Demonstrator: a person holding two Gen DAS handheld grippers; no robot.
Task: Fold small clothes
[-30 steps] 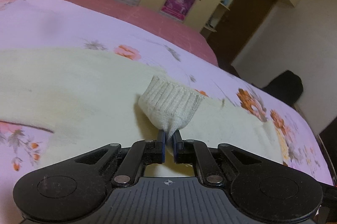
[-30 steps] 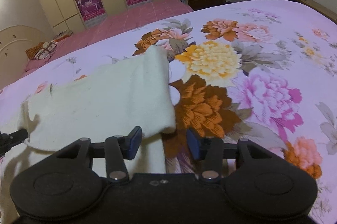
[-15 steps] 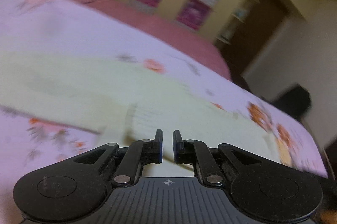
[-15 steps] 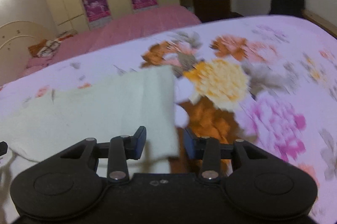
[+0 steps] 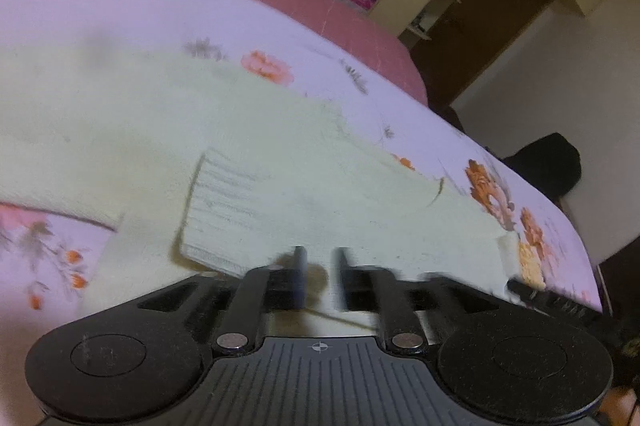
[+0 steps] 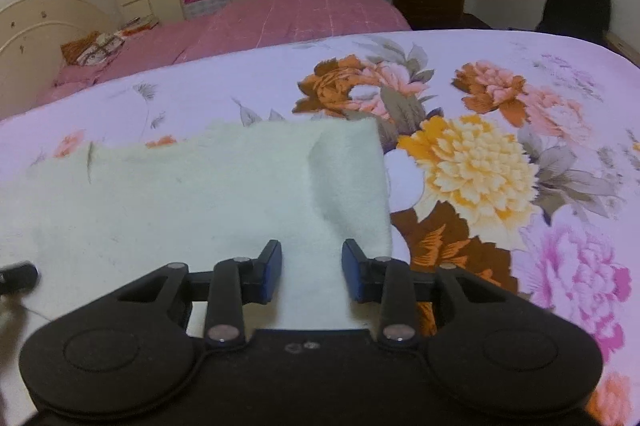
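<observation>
Now cream sweater (image 6: 192,201) flat on floral bedspread (image 6: 500,129), ribbed cuff (image 5: 224,214) at 10 o'clock of left gripper (image 5: 320,262), jaws slightly apart, empty. Right gripper (image 6: 312,266) wide open over hem.

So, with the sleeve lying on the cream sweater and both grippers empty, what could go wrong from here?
1. The ribbed cream sleeve cuff lies loose and slanted on the cream knitted sweater, so the next fold may come out uneven.
2. A raised wrinkle near the sweater's right edge could be folded in.
3. The open right gripper hovers low over the fabric and might drag it across the floral bedsheet.
</observation>
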